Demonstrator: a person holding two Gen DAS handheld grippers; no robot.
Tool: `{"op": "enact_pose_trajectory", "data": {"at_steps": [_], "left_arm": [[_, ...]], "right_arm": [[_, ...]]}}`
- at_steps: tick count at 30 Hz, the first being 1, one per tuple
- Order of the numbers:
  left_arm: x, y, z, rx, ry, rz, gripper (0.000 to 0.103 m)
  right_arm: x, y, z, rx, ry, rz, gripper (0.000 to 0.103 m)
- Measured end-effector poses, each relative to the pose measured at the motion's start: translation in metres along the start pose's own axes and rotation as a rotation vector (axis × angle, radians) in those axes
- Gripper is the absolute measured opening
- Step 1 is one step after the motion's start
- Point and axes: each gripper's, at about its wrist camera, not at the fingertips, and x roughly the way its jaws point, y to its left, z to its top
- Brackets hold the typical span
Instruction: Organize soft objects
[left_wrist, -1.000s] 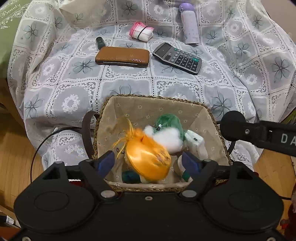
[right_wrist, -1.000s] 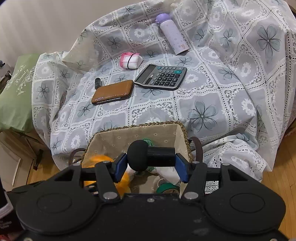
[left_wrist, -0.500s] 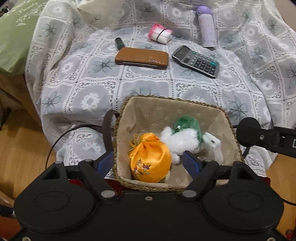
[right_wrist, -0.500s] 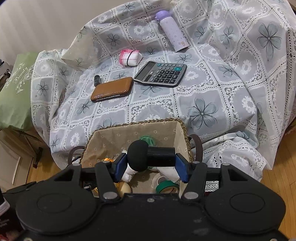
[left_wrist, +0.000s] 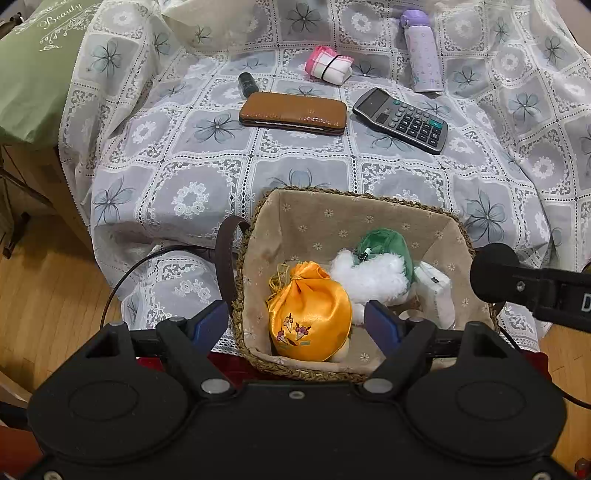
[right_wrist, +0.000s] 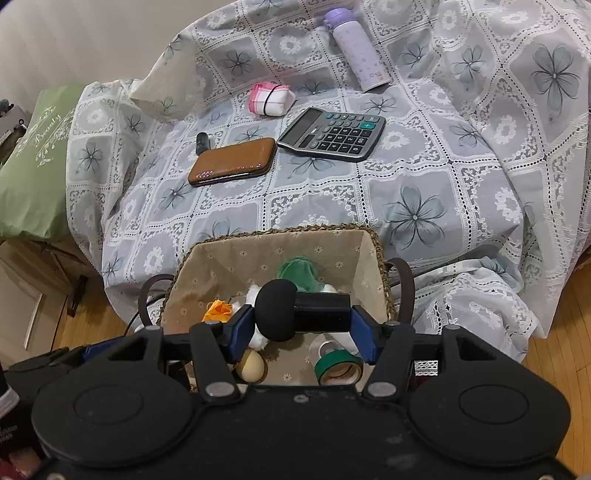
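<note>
Orange satin pouch (left_wrist: 310, 314), drawstring-cinched, floral embroidery, is lying in basket (left_wrist: 354, 206) touching white plush (left_wrist: 369, 277). Left gripper (left_wrist: 297, 323) is hanging wide, gripping nothing.

A grey floral lace cover (left_wrist: 295, 162) drapes the bed, with a green pillow (left_wrist: 33, 74) at ten o'clock, wooden plank flooring (left_wrist: 48, 295) at eight and a pale wall (right_wrist: 92, 40) at eleven.

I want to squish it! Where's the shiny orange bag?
In the left wrist view, the orange bag sits in the basket, at its near-left corner beside the white fluffy toy.
</note>
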Motion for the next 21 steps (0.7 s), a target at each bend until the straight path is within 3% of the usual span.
{"op": "enact_pose_trajectory", "data": {"at_steps": [21], "left_arm": [[0.0014, -0.0006, -0.0013, 0.005, 0.009, -0.003, 0.077]], "right_arm": [[0.0032, -0.0035, -0.0023, 0.014, 0.024, 0.008, 0.059]]}}
